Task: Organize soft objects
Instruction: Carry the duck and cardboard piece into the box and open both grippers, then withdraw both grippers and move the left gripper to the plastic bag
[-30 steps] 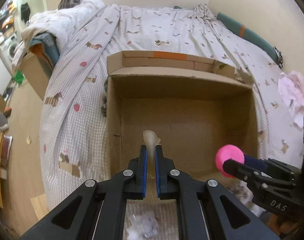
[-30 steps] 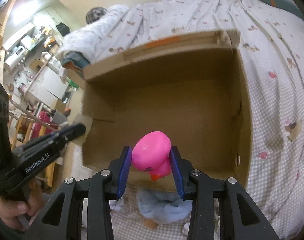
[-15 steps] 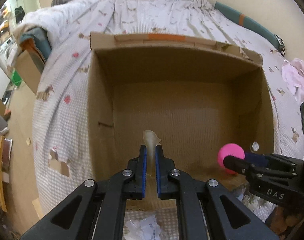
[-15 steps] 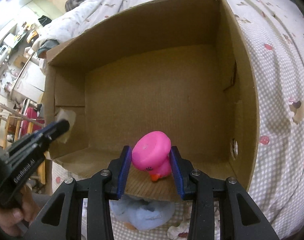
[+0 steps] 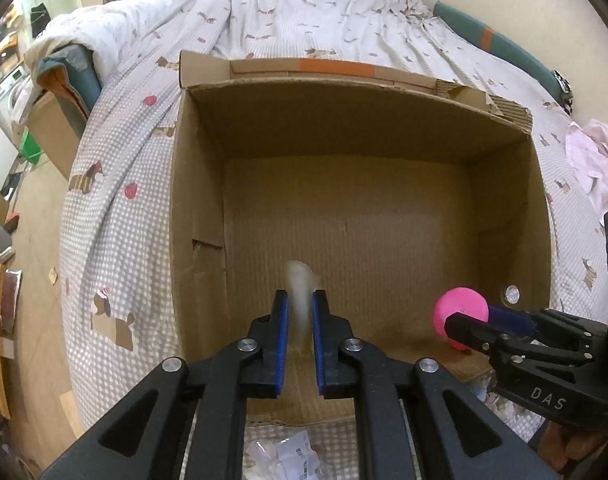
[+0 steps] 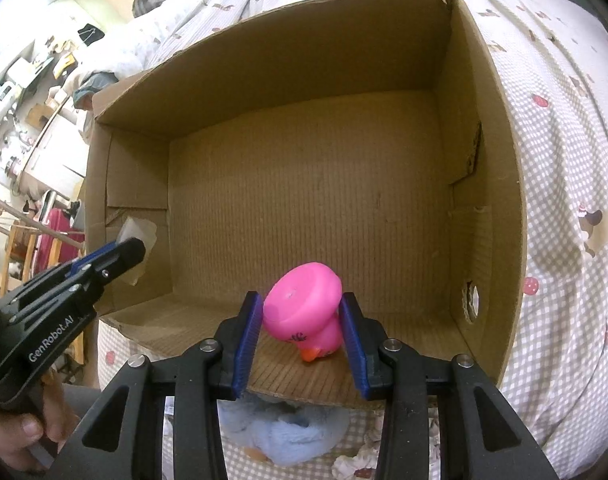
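An open cardboard box (image 5: 200, 208) (image 6: 483, 168) lies on the bed, with nothing on its floor. My left gripper (image 5: 298, 304) is shut on a pale translucent soft object (image 5: 300, 280) and holds it over the box's near left part; it also shows in the right wrist view (image 6: 138, 236). My right gripper (image 6: 302, 304) holds a pink rubber duck (image 6: 304, 308), tipped beak-down, just over the box's near right corner. The duck (image 5: 459, 312) shows in the left wrist view too.
A checked bedspread (image 5: 116, 184) with dog prints covers the bed around the box. A light blue plush (image 6: 288, 432) lies before the box's near edge. Clear plastic wrap (image 5: 284, 456) lies below my left gripper. Pink cloth (image 5: 591, 156) sits at the right.
Both grippers have moved forward and down over the box opening with their objects. The pink duck has tipped further forward between the right fingers.
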`<state>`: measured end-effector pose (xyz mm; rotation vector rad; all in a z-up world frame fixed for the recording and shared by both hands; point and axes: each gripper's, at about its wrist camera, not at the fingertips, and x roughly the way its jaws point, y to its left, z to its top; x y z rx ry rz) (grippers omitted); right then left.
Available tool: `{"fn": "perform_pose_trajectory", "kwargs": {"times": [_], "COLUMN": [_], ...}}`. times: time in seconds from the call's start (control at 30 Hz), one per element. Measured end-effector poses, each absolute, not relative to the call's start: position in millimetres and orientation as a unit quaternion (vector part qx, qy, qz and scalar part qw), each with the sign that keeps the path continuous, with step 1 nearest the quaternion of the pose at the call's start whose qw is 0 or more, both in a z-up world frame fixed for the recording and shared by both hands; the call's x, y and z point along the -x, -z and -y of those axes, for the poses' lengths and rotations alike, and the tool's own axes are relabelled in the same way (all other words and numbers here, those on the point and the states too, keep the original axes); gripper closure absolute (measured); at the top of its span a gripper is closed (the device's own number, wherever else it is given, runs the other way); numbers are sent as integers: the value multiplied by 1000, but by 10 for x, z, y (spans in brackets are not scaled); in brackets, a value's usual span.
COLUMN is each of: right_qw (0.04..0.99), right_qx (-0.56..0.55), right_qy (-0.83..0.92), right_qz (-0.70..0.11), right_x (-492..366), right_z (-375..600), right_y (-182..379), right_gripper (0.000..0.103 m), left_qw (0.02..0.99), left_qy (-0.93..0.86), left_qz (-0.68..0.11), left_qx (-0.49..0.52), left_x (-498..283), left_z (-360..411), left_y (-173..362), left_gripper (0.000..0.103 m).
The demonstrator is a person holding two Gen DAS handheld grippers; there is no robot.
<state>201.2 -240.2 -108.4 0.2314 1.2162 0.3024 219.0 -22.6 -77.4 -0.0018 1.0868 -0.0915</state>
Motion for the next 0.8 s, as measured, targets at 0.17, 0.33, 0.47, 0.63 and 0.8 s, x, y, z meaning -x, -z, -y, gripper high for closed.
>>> {"fn": "perform_pose_trajectory", "kwargs": {"times": [0.17,0.33,0.47,0.63,0.8], "right_qw": [803,799,815,840,857], "right_qx": [-107,-121,-154,-166,-153], "right_qy": [-144,-154,-160,-161,-166], "right_qz": [-568,-569,-536,-491,-463], "right_x": [-2004,-2004,-1996,-1959,-1882], "right_z": [2403,2411,2498,2551,2515], "right_y": [1092,1110,979,770,630], "right_gripper": [60,53,40,18,0], "left_qw": [850,846,855,872,885], "left_qy": [44,58,46,38,44], "left_qz": [-524,-530,-516,-488,-463], "left_qx": [-6,-6,-10,-2,7], "left_x": [-2203,-2181,-2153,-2114,-2042], "left_z": [229,275,262,220,178], "left_y": [806,806,720,575,424], "left_gripper": [88,81,31,29,29]}}
